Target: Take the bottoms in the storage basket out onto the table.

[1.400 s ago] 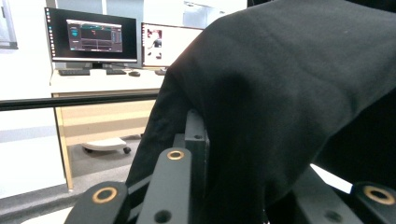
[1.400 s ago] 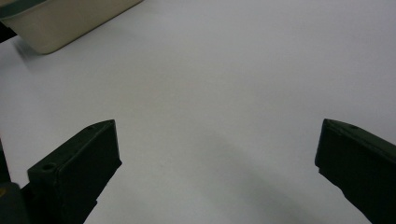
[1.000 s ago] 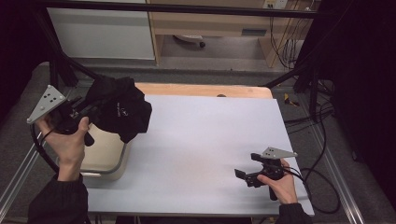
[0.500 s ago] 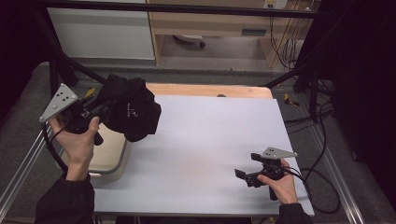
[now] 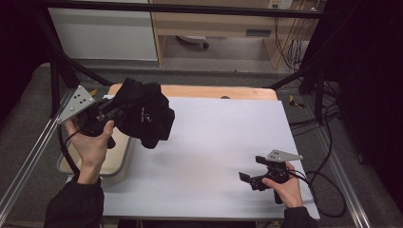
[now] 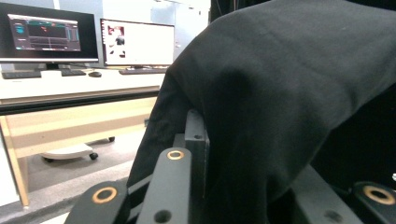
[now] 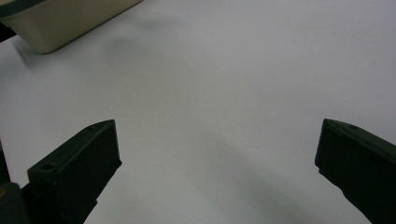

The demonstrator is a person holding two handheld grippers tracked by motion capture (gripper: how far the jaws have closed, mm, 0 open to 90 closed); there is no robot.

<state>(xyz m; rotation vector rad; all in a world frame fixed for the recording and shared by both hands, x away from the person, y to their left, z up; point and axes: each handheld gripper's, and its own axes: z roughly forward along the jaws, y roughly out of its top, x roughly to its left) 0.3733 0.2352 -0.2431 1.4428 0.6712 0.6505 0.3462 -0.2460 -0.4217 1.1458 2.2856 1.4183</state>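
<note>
Above the beige tub (image 5: 119, 164), left gripper (image 5: 111, 114) jaws pinching black cloth (image 5: 145, 114); right gripper (image 5: 252, 179) jaws spread.

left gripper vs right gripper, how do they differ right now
The left gripper is shut on the black cloth and held in the air; the right gripper is open, empty and low over the white table. Both carry a grey three-cornered plate.

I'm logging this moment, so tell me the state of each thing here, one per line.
black garment: bunched, held up off the table, draped over the fingers.
left gripper: shut on the garment.
right gripper: open, nothing between its fingers, low over the white table.
beige tub: at the table's left edge, contents not visible.
</note>
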